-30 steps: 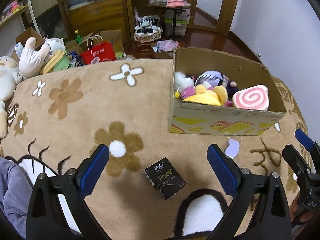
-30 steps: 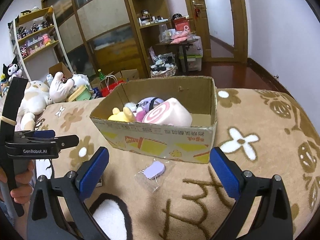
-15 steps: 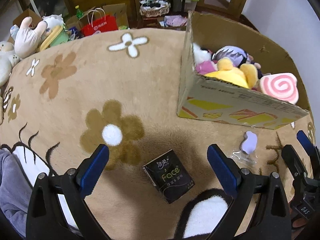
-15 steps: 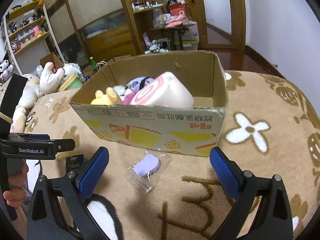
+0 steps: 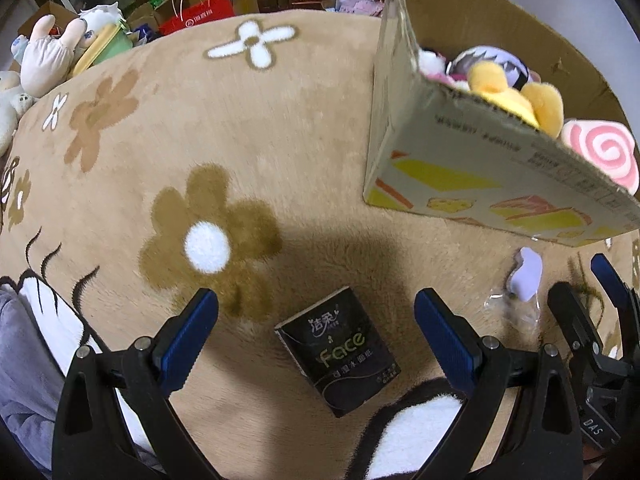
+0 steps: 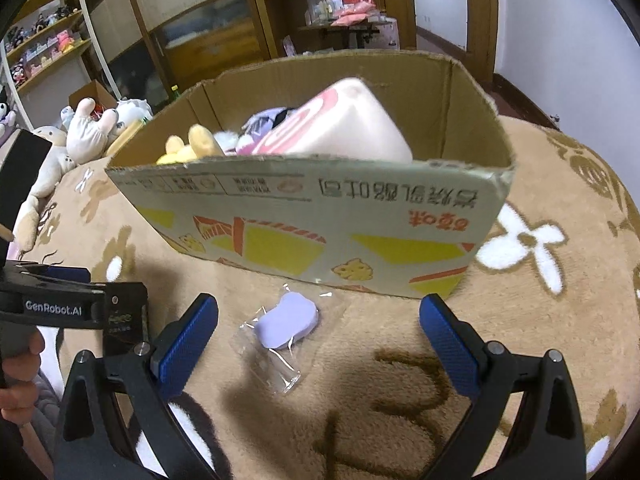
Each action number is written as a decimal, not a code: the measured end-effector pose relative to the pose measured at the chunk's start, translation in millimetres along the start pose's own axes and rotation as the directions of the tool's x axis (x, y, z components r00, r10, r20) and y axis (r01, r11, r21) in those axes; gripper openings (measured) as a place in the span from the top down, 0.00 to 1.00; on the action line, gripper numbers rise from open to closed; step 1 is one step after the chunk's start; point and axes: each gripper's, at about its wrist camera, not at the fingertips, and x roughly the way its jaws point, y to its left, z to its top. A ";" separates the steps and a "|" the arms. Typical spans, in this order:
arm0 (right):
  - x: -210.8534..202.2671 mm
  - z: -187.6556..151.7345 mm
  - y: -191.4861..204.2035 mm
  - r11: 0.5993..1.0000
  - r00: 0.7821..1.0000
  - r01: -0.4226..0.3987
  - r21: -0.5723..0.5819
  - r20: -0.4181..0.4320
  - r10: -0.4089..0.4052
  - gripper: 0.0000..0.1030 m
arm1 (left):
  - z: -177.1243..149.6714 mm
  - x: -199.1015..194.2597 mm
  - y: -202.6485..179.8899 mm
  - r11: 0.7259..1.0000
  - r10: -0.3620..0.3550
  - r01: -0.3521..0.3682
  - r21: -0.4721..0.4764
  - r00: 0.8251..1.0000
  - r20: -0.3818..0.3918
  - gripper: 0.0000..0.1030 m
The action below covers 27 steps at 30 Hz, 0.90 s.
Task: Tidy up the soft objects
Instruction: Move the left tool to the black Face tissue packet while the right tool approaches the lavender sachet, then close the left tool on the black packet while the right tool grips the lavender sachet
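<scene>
A black tissue pack point(image 5: 338, 350) lies on the tan flowered blanket point(image 5: 200, 140), just ahead of my left gripper point(image 5: 316, 328), which is open around nothing. A lilac sponge in a clear wrapper point(image 6: 289, 322) point(image 5: 527, 274) lies in front of the cardboard box point(image 6: 320, 220) point(image 5: 472, 176), just ahead of my right gripper point(image 6: 318, 332), also open and empty. The box holds a pink swirl-roll plush point(image 6: 344, 124) point(image 5: 602, 150), a yellow plush point(image 5: 508, 92) and a purple one point(image 5: 486, 56).
More plush toys point(image 5: 44, 52) and a red paper bag point(image 5: 196, 12) sit beyond the blanket's far left edge. A hand point(image 6: 18, 376) holds the left gripper at the left of the right wrist view. Shelves and a cabinet point(image 6: 200, 32) stand behind.
Both grippers have moved forward and down: the tissue pack now sits closer to the left fingers, the sponge and box closer to the right ones. Both stayed open.
</scene>
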 end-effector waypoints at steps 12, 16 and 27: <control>28.3 -2.9 9.4 0.999 0.997 0.021 -0.029 -0.067 -0.023 0.00 | -0.1 32.2 1.0 1.000 0.019 -0.020 -0.007 0.994 -0.104 0.05; 35.0 -4.2 17.8 0.997 0.996 0.034 -0.062 -0.076 -0.038 0.00 | -0.5 35.5 2.2 1.000 0.023 -0.024 -0.008 0.993 -0.112 0.05; 48.2 -6.5 24.6 0.997 0.993 0.055 -0.061 -0.102 -0.061 0.00 | -13.2 36.8 -5.5 0.999 -0.015 0.018 0.032 0.994 -0.112 0.20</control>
